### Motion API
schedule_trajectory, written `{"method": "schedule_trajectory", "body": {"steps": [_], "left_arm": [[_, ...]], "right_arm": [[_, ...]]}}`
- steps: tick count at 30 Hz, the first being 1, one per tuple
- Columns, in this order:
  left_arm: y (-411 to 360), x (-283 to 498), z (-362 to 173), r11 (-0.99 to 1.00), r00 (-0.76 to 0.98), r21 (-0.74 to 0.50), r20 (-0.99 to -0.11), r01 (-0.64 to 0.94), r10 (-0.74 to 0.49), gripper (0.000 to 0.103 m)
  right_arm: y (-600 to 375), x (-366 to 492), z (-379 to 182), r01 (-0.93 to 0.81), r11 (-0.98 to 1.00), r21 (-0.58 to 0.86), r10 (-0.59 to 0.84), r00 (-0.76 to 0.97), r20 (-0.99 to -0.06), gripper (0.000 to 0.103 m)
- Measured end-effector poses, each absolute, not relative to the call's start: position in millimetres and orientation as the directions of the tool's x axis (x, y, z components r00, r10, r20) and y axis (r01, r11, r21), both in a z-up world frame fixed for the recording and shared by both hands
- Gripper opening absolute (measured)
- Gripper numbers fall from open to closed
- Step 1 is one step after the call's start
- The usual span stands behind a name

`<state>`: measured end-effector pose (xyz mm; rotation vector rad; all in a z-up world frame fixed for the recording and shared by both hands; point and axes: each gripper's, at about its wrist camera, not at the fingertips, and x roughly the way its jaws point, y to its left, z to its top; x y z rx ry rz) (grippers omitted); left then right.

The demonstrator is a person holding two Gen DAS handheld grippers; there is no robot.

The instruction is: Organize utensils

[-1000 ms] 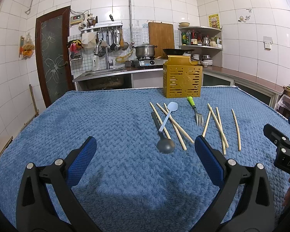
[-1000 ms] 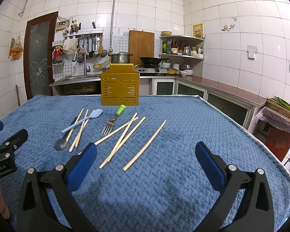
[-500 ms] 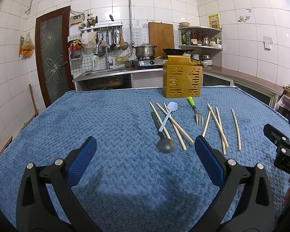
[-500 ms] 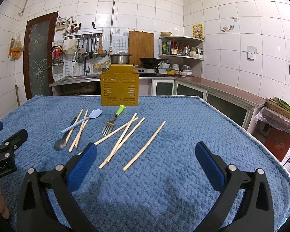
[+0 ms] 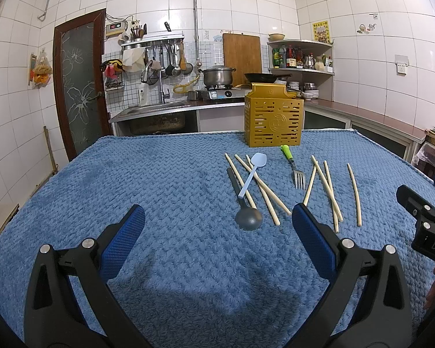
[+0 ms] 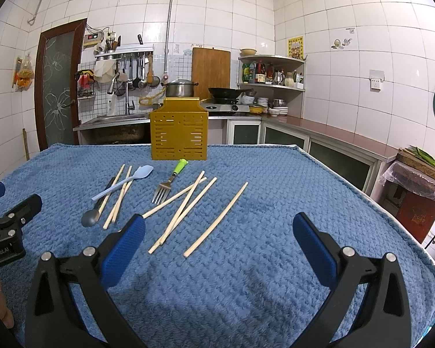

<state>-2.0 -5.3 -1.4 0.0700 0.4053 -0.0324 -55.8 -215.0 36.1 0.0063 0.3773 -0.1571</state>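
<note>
A yellow slotted utensil holder point(image 5: 273, 123) point(image 6: 179, 134) stands upright at the far side of the blue towel. In front of it lie a green-handled fork point(image 5: 294, 168) point(image 6: 168, 184), a pale blue spatula point(image 5: 252, 172) point(image 6: 123, 182), a dark grey spoon point(image 5: 245, 211) point(image 6: 97, 207) and several wooden chopsticks point(image 5: 326, 187) point(image 6: 217, 217). My left gripper point(image 5: 217, 229) hovers open over the near towel, short of the spoon. My right gripper point(image 6: 217, 229) is open too, above the near ends of the chopsticks. Neither holds anything.
A blue towel point(image 5: 148, 179) point(image 6: 278, 191) covers the table. Behind it runs a kitchen counter with a sink point(image 5: 156, 108), a pot point(image 5: 217, 75) and a wok point(image 6: 226, 91). A red box point(image 6: 417, 211) stands off the table's right edge.
</note>
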Motion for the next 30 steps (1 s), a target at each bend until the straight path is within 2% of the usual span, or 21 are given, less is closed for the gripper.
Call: {"method": "schedule_trajectory", "body": {"steps": [18, 30], "left_arm": [[-4.8, -6.2, -0.1, 0.997, 0.928, 0.069, -0.373, 0.032, -0.004, 0.098], [-3.2, -2.2, -2.3, 0.996, 0.917, 0.082, -0.398, 0.024, 0.011, 0.098]], "right_arm": [[-216.6, -61.1, 38.7, 0.153, 0.988, -0.022, -0.151, 0.928, -0.341, 0.099], [-221.4, -63.7, 39.9, 0.13, 0.991, 0.014, -0.118, 0.932, -0.343, 0.099]]}}
